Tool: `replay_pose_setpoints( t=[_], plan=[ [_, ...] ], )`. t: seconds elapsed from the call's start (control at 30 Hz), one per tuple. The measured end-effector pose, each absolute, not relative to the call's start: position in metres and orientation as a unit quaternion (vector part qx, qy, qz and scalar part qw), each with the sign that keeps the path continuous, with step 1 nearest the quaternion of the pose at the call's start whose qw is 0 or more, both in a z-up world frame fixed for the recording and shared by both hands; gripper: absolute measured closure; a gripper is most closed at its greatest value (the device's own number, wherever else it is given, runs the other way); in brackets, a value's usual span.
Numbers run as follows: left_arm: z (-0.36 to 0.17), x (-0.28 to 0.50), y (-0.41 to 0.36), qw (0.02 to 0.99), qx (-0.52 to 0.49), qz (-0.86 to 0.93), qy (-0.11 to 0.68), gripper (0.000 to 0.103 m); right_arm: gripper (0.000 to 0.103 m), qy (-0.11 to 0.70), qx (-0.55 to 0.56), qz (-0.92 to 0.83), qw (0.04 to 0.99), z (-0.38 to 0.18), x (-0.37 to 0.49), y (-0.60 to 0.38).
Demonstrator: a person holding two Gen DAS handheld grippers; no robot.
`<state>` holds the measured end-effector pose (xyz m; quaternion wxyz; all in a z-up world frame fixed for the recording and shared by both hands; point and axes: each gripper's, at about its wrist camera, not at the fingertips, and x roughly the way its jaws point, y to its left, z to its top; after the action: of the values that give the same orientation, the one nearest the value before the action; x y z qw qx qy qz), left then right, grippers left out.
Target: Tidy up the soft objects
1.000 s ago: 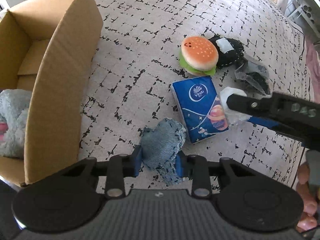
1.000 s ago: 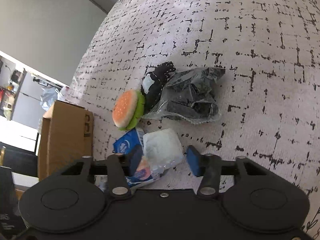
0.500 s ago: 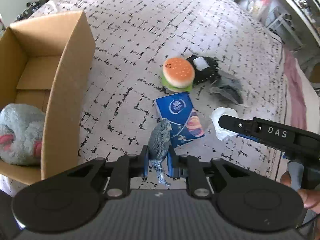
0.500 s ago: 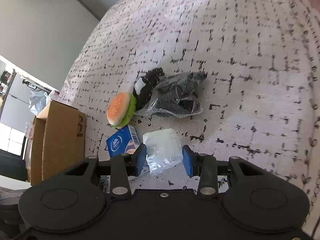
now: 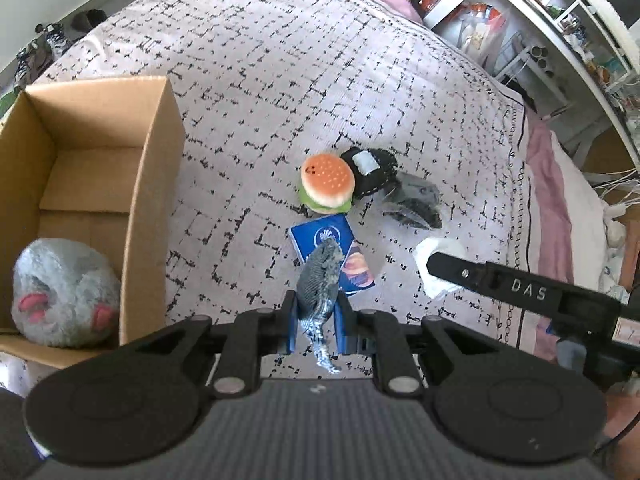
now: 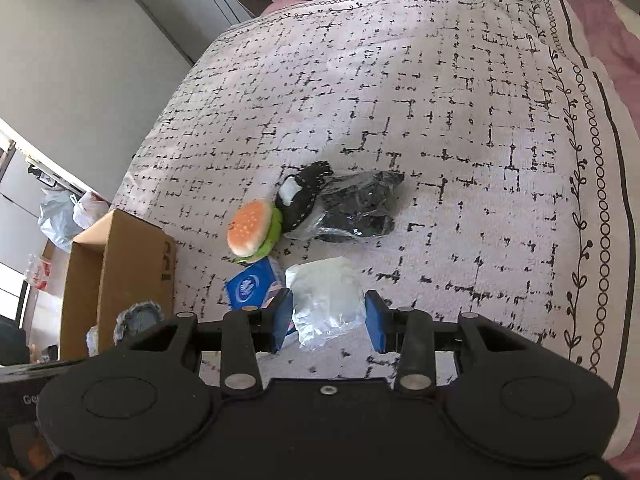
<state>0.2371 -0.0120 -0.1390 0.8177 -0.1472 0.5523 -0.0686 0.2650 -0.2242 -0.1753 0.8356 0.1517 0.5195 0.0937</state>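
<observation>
The cardboard box (image 5: pixel 152 200) lies at nine o'clock from the left gripper (image 5: pixel 316 322), one grey plush toy (image 5: pixel 64 292) inside it. The left fingers are pinched on a denim piece (image 5: pixel 320 276), long axis pointing to twelve, lifted over the bed (image 5: pixel 280 80); this hand is nearer the box. At twelve to one sit one tissue pack (image 5: pixel 320 236), one burger plush (image 5: pixel 326 182), one black plush (image 5: pixel 372 168) and one bagged dark item (image 5: pixel 416 200). The right gripper (image 6: pixel 328 316) has fingers bracketing one white plastic-wrapped bundle (image 6: pixel 324 296); contact is unclear.

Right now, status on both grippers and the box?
Left gripper shut on denim piece, lifted. Right gripper astride white plastic packet, grip unclear. Cardboard box holds grey plush; nothing blocking.
</observation>
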Motion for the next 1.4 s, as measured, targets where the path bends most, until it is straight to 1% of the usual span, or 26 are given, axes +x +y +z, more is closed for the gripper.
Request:
replay_pose_setpoints(
  t=[0.5, 0.93, 1.4],
  plan=[
    [-0.107, 0.237, 0.019, 0.839, -0.145, -0.091, 0.517, 0.086, 0.064, 0.485, 0.115, 0.099, 0.861, -0.134, 0.254, -0.179],
    [-0.070, 0.235, 0.068, 0.859, -0.156, -0.091, 0.479, 0.086, 0.064, 0.457, 0.103, 0.128, 0.874, -0.105, 0.261, -0.123],
    [-0.073, 0.235, 0.133, 0.862, -0.168, -0.042, 0.476, 0.086, 0.064, 0.460, 0.103, 0.180, 0.864, -0.101, 0.268, -0.064]
  ],
)
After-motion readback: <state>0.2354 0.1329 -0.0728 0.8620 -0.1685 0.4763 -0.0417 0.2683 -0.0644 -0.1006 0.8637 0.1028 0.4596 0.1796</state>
